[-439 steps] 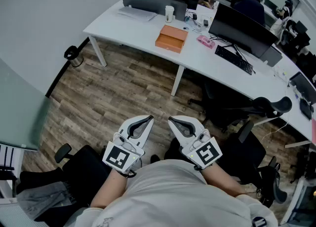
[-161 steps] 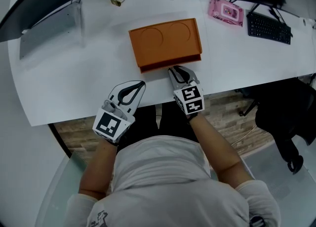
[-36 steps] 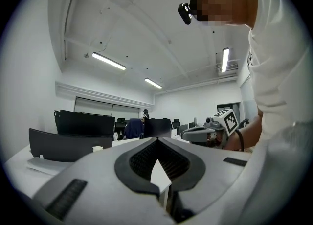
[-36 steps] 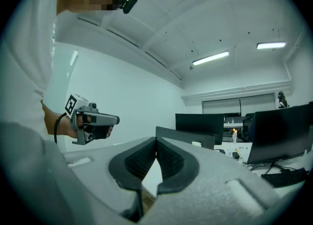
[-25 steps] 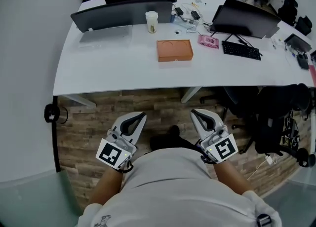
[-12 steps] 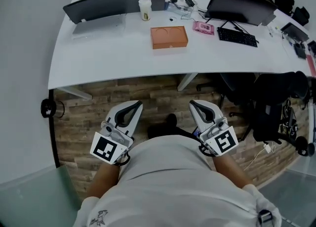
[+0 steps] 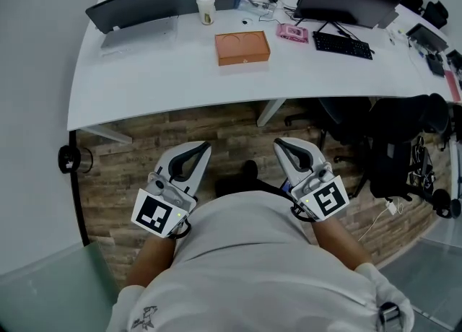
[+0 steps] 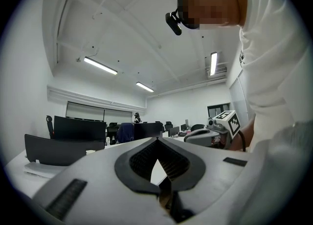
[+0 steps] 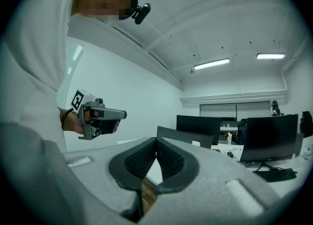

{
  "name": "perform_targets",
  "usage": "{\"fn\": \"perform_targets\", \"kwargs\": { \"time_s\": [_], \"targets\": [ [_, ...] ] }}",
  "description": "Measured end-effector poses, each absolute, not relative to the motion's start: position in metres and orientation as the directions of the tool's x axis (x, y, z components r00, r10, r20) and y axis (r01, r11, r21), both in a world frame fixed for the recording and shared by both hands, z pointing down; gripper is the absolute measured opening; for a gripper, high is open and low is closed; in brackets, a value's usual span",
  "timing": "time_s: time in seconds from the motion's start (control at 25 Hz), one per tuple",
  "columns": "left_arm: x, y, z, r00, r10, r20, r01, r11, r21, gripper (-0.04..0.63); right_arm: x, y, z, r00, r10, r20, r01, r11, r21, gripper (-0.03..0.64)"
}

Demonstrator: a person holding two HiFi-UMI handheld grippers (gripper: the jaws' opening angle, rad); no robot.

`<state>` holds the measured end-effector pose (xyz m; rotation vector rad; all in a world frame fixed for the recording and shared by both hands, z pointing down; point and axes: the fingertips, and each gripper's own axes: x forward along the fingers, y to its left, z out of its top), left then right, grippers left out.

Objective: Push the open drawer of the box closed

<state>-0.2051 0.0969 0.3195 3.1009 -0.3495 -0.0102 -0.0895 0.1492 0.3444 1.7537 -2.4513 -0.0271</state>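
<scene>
Since the person had backed well away from the white table (image 7: pixel 159 85), the flat orange box (image 7: pixel 242 47) sat far off on it, drawer apparently flush. Both the left gripper (image 7: pixel 204 148) and right gripper (image 7: pixel 279 143) were closed and empty by the torso. Task looked done.

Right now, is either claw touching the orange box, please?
No, the left claw and right claw sit by the person's torso, far from the orange box.

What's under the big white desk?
White legs and brown wood floor show near the front edge, plus a black chair tucked in on the right. The desktop covers everything farther underneath.
</scene>
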Motion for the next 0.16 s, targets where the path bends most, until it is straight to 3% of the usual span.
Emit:
{"fn": "perform_targets", "kwargs": {
  "time_s": [0.16],
  "targets": [
    [-0.2041, 0.1037, 0.3193, 0.978, -0.209, -0.008, -0.209, -0.978, 0.02, -0.002, -0.092, 0.1531, 0.3436, -0.316, -0.944, 0.1, -0.943, 0.324, 0.075, 0.003]
  ]
}}
